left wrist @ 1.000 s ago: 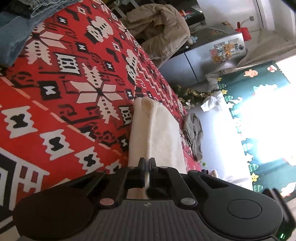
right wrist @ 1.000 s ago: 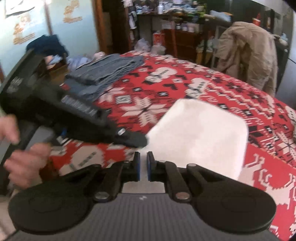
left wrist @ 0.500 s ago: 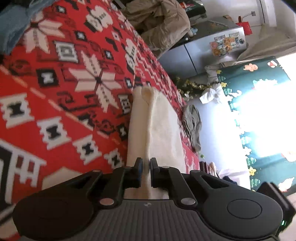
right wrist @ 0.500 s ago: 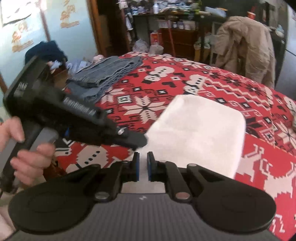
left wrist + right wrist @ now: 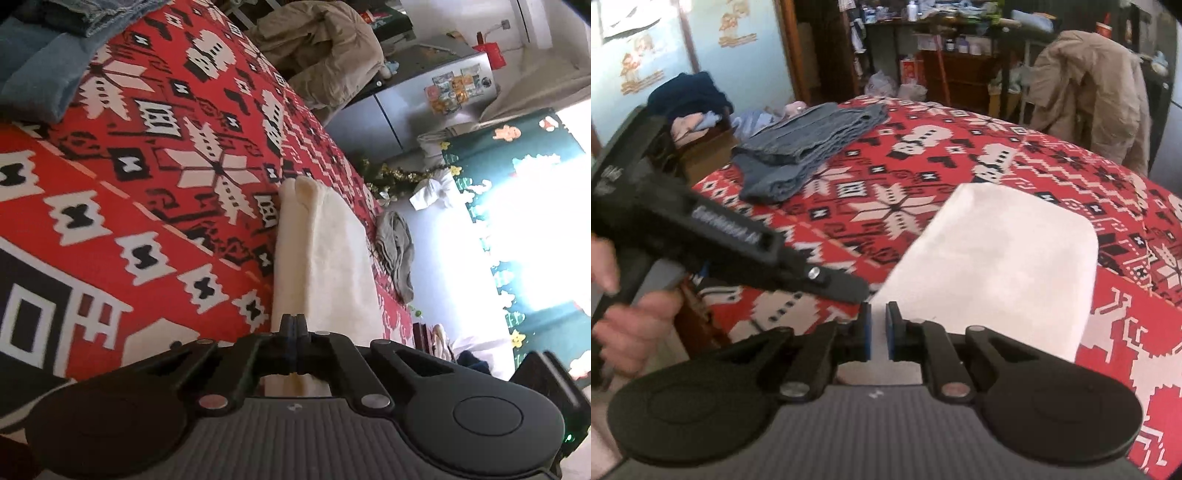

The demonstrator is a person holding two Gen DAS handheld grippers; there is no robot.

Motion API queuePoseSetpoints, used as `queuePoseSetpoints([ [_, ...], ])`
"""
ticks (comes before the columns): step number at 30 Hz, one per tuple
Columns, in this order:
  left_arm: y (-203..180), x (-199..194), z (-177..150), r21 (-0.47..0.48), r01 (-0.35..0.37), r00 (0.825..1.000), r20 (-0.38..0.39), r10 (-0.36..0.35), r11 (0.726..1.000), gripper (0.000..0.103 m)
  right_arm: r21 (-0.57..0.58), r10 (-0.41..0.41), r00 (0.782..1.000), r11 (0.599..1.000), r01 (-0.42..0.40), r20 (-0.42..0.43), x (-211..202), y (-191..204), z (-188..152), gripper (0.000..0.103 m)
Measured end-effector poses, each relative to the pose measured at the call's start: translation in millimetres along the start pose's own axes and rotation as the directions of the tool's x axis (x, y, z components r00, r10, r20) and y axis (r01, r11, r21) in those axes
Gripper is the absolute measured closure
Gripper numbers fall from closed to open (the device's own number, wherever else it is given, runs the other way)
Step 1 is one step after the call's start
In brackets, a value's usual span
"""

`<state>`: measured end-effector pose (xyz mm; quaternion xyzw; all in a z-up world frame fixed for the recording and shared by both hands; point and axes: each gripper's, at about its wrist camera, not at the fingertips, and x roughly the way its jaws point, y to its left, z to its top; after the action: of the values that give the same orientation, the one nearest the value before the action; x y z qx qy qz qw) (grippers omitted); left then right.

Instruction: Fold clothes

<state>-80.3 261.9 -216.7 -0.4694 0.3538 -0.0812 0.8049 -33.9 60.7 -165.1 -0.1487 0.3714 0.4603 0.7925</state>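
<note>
Cloth (image 5: 993,266) on red patterned tablecloth (image 5: 923,177)

soft, matt cream cloth (image 5: 993,266) on a woven red patterned blanket (image 5: 923,166) — beside it, coarse blue denim (image 5: 809,147); matt black plastic gripper (image 5: 878,328).

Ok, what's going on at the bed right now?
A person is working a folded cream cloth that lies on the red patterned blanket, with a handheld gripper in each hand. The left gripper is shut with its tip at the cloth's near corner. The right gripper sits at the near edge, jaws a narrow gap apart with cloth showing between them. Whether either is actually pinching fabric is unclear. Folded grey-blue garments lie further back.
</note>
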Motion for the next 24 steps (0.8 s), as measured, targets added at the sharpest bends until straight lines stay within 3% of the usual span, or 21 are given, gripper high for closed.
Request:
queuePoseSetpoints([
  [3,-2,-3,0,0.006,0.015,1.000,-0.011,-0.015,1.000,0.103,0.013,0.007,1.000,1.000,-0.007,0.006,-7,-2,1,0.093],
  [8,-9,-5,-2,0.014,0.015,1.000,-0.002,-0.015,1.000,0.099,0.002,-0.068,0.997,0.998,0.068,0.034,-7,-11,8,0.092],
  [10,-14,-8,-1,0.025,0.018,1.000,0.009,-0.018,1.000,0.099,0.009,-0.045,0.999,0.999,0.045,0.009,-4,-9,3,0.092],
  [12,-23,-11,0,0.065,-0.008,1.000,0.022,0.007,0.998,0.094,0.036,0.008,1.000,0.999,-0.009,0.002,-9,-4,-6,0.092],
  [15,-42,-9,1,0.144,-0.038,0.999,0.034,0.033,0.989,0.094,0.070,0.004,0.999,0.998,-0.007,0.033,-25,-4,-17,0.093],
  [19,-75,10,-2,0.270,-0.028,0.999,0.033,0.020,0.963,0.094,0.152,-0.061,0.991,0.987,0.043,0.116,-54,-27,-20,0.091],
  [21,-89,26,-4,0.333,-0.027,0.999,0.030,0.018,0.942,0.102,0.166,-0.099,0.989,0.983,0.080,0.108,-52,-39,-17,0.092],
  [24,-95,54,-8,0.379,-0.071,0.997,-0.002,0.077,0.923,0.103,0.192,-0.152,0.985,0.972,0.134,0.086,-44,-58,-13,0.098],
])
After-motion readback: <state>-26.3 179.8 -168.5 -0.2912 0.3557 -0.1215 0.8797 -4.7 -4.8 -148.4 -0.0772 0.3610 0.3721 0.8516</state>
